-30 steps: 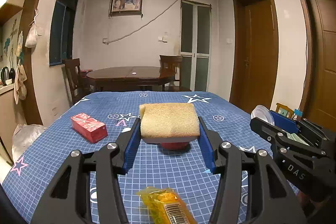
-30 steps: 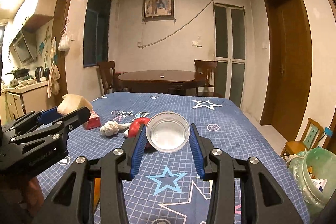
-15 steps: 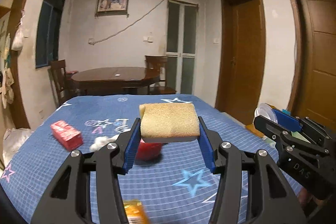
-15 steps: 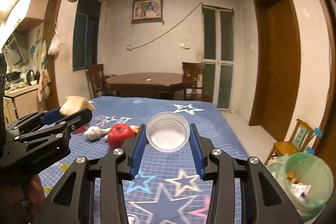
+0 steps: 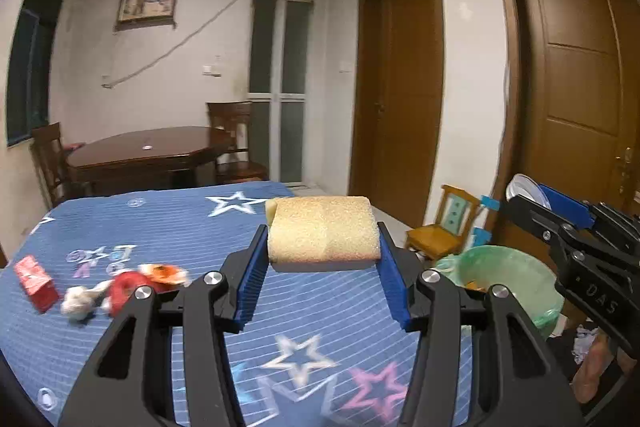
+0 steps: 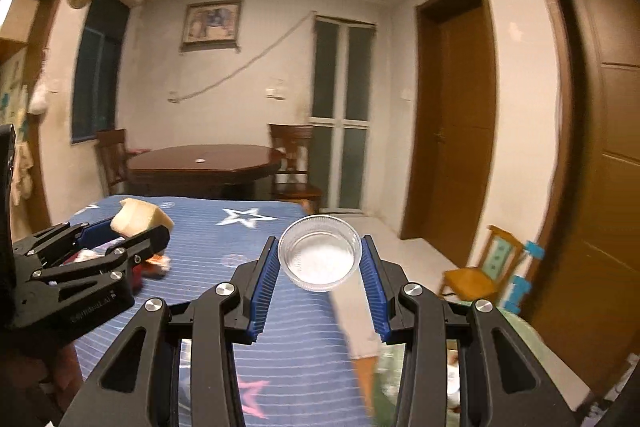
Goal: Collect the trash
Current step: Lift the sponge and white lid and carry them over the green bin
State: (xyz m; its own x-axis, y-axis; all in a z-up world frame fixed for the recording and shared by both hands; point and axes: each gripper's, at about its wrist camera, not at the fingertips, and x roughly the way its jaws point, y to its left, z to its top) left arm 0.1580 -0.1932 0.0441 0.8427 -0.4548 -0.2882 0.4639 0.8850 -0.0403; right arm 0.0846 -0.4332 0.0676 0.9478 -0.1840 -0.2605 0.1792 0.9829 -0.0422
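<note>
Left wrist view: vs a sec ago, we've swung right. The yellow packet is gone from view, the red box (image 5: 35, 282) sits far left, and the bin (image 5: 506, 281) w/ green liner now shows beside the bed (image 5: 168, 223). Left claw (image 5: 323, 277) is about half open, clamped on the sponge (image 5: 322, 234), both blue pads pressing its sides. Right claw (image 5: 560, 211) shows at the right edge; "DAS" reads on its body.

Right wrist view: the bin has slid under our fingers, blurred, low right. Right claw (image 6: 319, 289) is nearly closed, gripping the clear cup (image 6: 319, 253) by its sides, above the bed edge. Left claw w/ sponge is at left; its lettering is too blurred to read.
</note>
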